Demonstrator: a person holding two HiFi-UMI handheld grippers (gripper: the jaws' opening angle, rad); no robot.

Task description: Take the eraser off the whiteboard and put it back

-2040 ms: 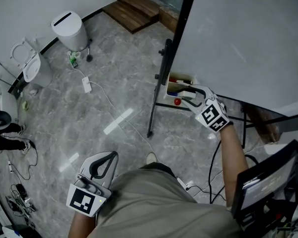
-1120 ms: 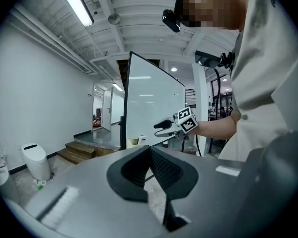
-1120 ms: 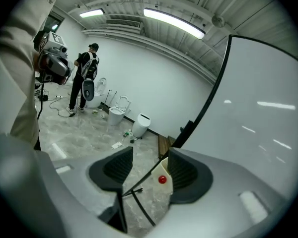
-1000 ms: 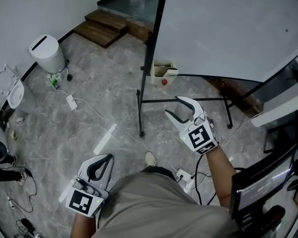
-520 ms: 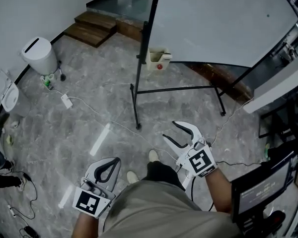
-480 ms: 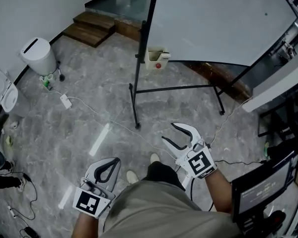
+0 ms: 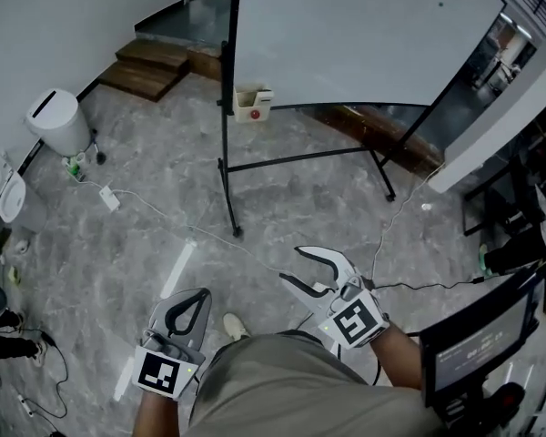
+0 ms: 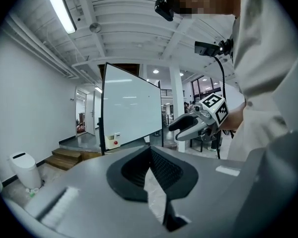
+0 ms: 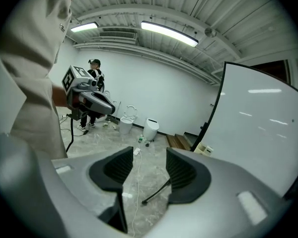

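Note:
The whiteboard point(image 7: 346, 35) stands on its black stand at the top of the head view. A cream holder box point(image 7: 252, 104) with a red item in it hangs at the board's lower left corner; I cannot pick out the eraser by itself. My right gripper point(image 7: 311, 269) hangs open and empty near my waist, far from the board. My left gripper point(image 7: 189, 306) is shut and empty at my left side. The left gripper view shows the board point(image 8: 131, 110), the box point(image 8: 112, 141) and the right gripper point(image 8: 188, 125). The right gripper view has the board point(image 9: 268, 128) at the right.
The stand's legs point(image 7: 227, 198) spread over the marble floor. A white bin point(image 7: 53, 121), a toilet point(image 7: 9, 198), wooden steps point(image 7: 150, 62) and a power strip with cable point(image 7: 109, 198) lie to the left. A dark screen point(image 7: 478, 335) stands at my right. Another person point(image 9: 93, 71) stands far off.
My right gripper has left the holder box on the whiteboard and come back near my waist, open. The board now sits farther from me. The left gripper stays shut at my side.

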